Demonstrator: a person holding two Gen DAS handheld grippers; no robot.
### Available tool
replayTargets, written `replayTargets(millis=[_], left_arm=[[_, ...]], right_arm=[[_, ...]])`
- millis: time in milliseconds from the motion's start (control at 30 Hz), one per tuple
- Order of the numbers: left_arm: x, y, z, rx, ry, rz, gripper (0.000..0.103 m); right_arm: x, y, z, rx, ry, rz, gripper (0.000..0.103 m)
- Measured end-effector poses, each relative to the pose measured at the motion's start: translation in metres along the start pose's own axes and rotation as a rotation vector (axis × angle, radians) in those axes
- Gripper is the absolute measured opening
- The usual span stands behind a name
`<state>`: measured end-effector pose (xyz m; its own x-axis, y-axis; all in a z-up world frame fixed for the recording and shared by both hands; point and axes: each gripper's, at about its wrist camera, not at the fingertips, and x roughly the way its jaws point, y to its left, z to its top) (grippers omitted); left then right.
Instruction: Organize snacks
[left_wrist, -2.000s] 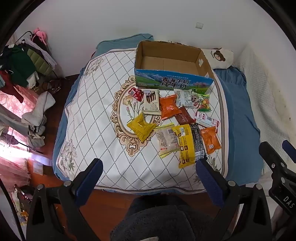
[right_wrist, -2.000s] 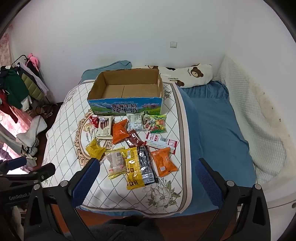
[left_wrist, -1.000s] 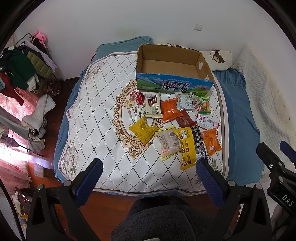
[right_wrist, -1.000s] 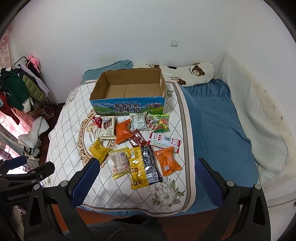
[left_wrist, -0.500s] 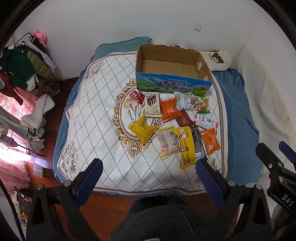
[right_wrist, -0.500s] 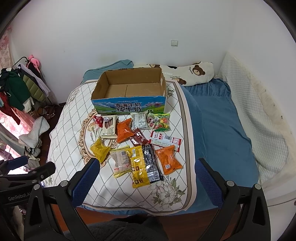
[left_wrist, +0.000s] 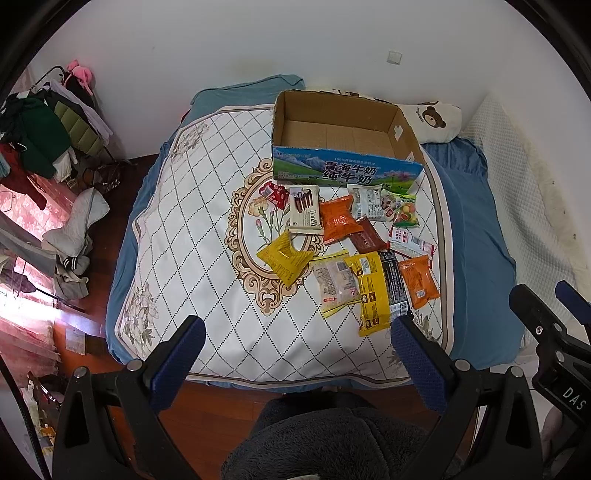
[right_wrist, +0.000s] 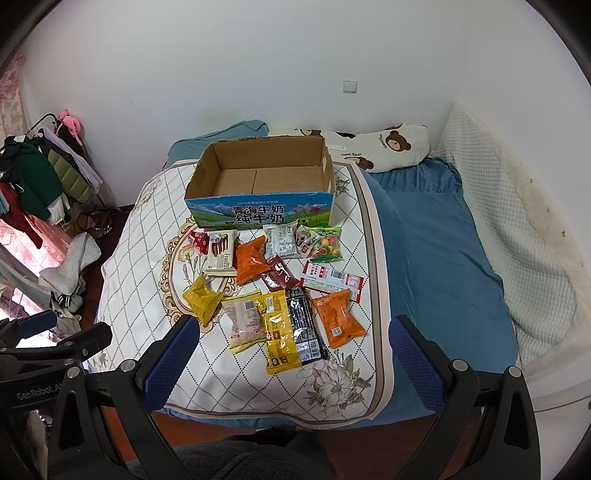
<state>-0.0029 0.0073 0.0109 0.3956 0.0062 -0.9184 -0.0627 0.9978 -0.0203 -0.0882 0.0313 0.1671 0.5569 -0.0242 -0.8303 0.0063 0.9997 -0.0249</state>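
hovering left tongs (left_wrist: 297, 350) | right tongs (right_wrist: 295, 349) | both wide, off bed edge (right_wrist: 258, 415)

bed (right_wrist: 436, 236) in blue sheet, quilted cover (right_wrist: 147, 258), open cardboard box (right_wrist: 258, 210), scattered snack packets (right_wrist: 280, 291), bear pillow (right_wrist: 384, 151)

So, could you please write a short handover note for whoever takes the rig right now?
Left gripper: open, empty, held back from the bed.
Right gripper: open, empty, also short of the bed.
Box: on the quilt near the far end, open, nothing visible inside.
Snacks: all loose on the quilt in front of the box, some overlapping. Nearest are the yellow bag, black bag and orange pack; closest to the box are the wafer pack and candy bag.
Done: nothing packed.
Left: every snack probably goes into the box.
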Motion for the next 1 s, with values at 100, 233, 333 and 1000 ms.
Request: replayTargets(millis=[100,233,333,1000], left_arm=[[-0.002,0.0,0.0,0.004,-0.002,-0.001,0.103],[-0.003,-0.001,0.0,0.003,-0.003,-0.002,0.103],[-0.005,-0.001,0.002,0.006,-0.004,-0.004,0.103],[-0.006,-0.005,0.011,0.007,-0.004,-0.012,0.103]], right_arm=[[0.0,0.0,0.001,-0.001,0.002,-0.001,0.103],[-0.001,0.0,0.001,0.001,-0.001,0.0,0.103],[-0.002,0.001,0.002,0.0,-0.001,-0.001,0.103],[-0.005,0.0,0.006,0.008,-0.004,0.003,0.103]])
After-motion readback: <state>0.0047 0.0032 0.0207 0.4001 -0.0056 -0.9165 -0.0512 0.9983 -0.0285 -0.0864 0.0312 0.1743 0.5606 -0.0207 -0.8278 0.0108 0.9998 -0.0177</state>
